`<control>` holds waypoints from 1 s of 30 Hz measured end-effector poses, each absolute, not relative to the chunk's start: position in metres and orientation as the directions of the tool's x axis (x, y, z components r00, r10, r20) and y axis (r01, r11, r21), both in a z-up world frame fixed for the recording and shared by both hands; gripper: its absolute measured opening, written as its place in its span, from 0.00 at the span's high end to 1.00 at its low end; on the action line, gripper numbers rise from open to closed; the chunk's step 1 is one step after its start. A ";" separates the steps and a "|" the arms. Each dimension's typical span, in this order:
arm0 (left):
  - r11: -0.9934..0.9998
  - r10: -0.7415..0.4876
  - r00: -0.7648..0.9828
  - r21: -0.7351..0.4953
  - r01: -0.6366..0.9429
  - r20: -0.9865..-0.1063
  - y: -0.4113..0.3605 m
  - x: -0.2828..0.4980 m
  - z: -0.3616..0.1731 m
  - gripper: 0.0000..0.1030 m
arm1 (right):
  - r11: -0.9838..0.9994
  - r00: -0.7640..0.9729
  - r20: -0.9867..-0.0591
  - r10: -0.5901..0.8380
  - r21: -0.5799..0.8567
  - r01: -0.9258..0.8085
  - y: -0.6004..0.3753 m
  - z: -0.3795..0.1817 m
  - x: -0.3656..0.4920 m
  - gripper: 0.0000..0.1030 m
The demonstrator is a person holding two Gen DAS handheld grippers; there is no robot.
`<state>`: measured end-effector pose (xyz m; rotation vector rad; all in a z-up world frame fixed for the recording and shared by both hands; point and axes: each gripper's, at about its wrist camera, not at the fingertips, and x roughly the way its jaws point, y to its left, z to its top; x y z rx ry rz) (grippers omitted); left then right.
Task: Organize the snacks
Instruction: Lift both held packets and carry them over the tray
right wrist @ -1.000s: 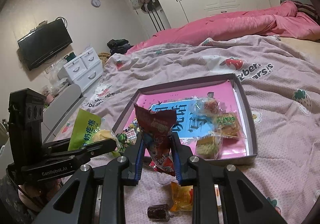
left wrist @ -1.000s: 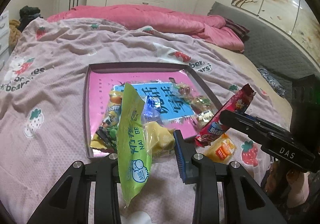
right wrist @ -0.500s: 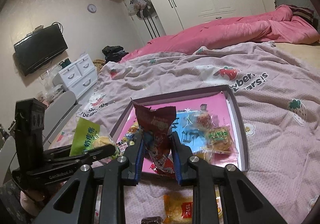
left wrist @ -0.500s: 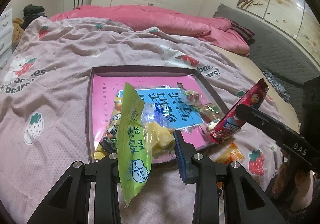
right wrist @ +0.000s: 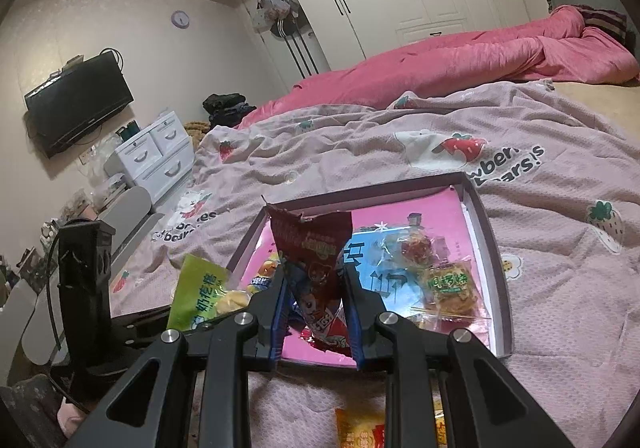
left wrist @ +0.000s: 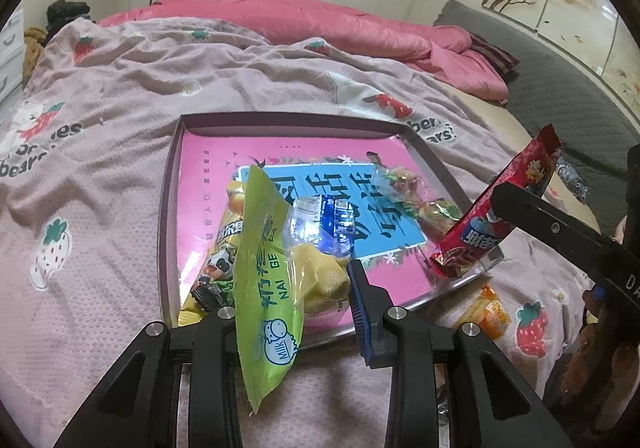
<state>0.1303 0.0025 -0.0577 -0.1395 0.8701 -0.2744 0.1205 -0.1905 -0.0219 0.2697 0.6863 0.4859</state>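
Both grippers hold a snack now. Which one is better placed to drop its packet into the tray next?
Probably the left: its green packet hangs over the tray, among the snacks; the right gripper's red packet hangs at the corner.

Orange snack packet (right wrist: pixel 360 428), bottom-cropped.

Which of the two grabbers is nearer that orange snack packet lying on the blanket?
Right. The right gripper hangs just above and beyond the orange packet; the left gripper sits further left, across the tray's corner.

wall television (right wrist: pixel 78 100), white drawers (right wrist: pixel 154 158), pink duvet (left wrist: pixel 320 28)
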 end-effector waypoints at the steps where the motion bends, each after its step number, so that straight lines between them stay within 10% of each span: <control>1: 0.956 -0.295 0.611 -0.233 0.181 -0.735 0.003 0.131 -0.059 0.65 | 0.856 0.666 -0.543 0.511 0.392 -0.337 -0.189 -0.023 0.121 0.75; 30: 0.951 -0.304 0.581 -0.207 0.230 -0.755 -0.009 0.144 -0.073 0.65 | 0.879 0.587 -0.655 0.475 0.386 -0.281 -0.169 -0.064 0.144 0.75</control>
